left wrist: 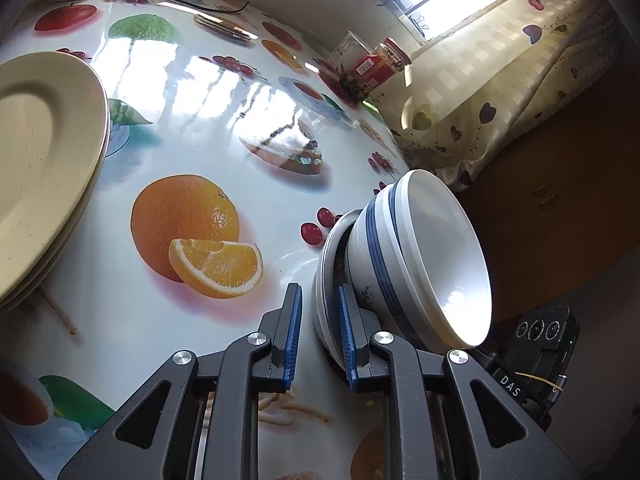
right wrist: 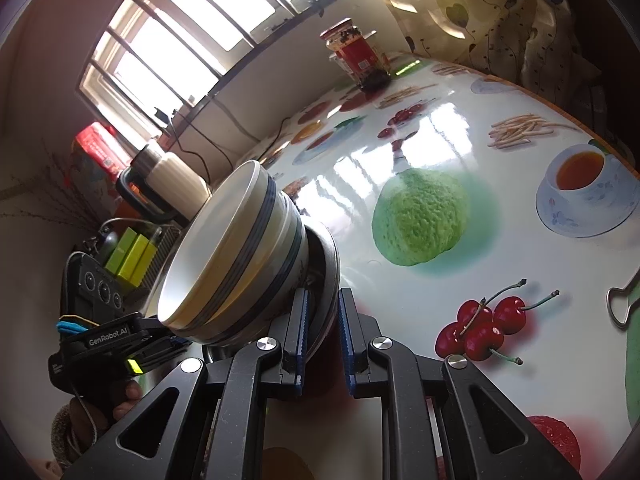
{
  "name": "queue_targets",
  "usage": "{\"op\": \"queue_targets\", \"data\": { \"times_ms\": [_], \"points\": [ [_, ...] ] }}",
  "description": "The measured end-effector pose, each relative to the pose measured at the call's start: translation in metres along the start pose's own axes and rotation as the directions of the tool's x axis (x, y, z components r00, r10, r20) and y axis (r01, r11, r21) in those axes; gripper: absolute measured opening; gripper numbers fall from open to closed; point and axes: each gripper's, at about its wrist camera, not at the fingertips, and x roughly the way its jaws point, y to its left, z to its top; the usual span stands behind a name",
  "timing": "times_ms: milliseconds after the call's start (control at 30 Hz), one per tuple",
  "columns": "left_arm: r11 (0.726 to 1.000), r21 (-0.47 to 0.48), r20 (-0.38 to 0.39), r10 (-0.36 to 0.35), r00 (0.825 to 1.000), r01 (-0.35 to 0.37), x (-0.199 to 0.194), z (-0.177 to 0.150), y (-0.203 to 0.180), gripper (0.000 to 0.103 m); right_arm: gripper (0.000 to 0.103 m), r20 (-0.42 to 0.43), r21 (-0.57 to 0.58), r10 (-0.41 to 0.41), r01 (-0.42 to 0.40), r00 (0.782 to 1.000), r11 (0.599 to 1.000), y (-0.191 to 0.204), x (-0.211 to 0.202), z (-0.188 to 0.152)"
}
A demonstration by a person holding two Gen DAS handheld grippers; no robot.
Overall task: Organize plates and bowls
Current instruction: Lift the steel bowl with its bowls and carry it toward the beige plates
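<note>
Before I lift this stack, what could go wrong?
1. The left gripper straddles the rim of the metal dish, but a gap shows beside one pad. Only the right gripper looks clamped, so the dish may tip on lifting.
2. The striped bowls sit loose and nested in the dish; any tilt could slide them out.
3. The stack seems close to the edge of the table, so a slipped bowl could fall to the floor.

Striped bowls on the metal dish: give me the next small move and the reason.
Probably close the left gripper on the rim of the metal dish: its pads straddle the rim with a gap showing, while the right gripper already pinches the other side. The two nested striped bowls ride on it.
</note>
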Motion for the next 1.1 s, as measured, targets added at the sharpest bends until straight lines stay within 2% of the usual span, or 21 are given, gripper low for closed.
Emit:
{"op": "queue_targets", "data": {
  "times_ms": [267,400,500,533,1000,1100],
  "points": [
    [0.999,-0.049,0.036,-0.014,0.999,0.016,-0.003,0.004,0.006,0.018,0.015,0.004,0.001,0.008,-0.008,1.000,1.000,-0.002,-0.001,-0.001],
    [1.000,-0.016,0.038,0.009,0.999,-0.008,-0.003,0.005,0.001,0.018,0.015,0.005,0.000,0.004,-0.004,1.000,1.000,-0.001,-0.001,-0.002],
    [1.000,-0.001,0.040,0.007,0.999,-0.007,-0.002,0.005,-0.002,0.012,0.015,0.007,0.000,0.004,-0.004,1.000,1.000,-0.001,-0.002,-0.002],
    [1.000,0.005,0.038,0.000,0.999,0.000,-0.001,0.005,-0.004,0.007,0.015,0.008,0.001,0.005,-0.005,1.000,1.000,0.000,-0.002,-0.002],
    [0.997,0.059,0.050,0.046,0.998,-0.049,-0.002,0.005,-0.013,0.007,0.015,0.015,0.004,0.007,-0.007,1.000,1.000,0.000,-0.003,-0.003],
    [0.992,0.089,0.057,0.080,0.995,-0.085,-0.001,0.003,-0.018,0.007,0.015,0.013,-0.006,0.002,-0.002,1.000,1.000,0.001,-0.003,-0.003]
  ]
}}
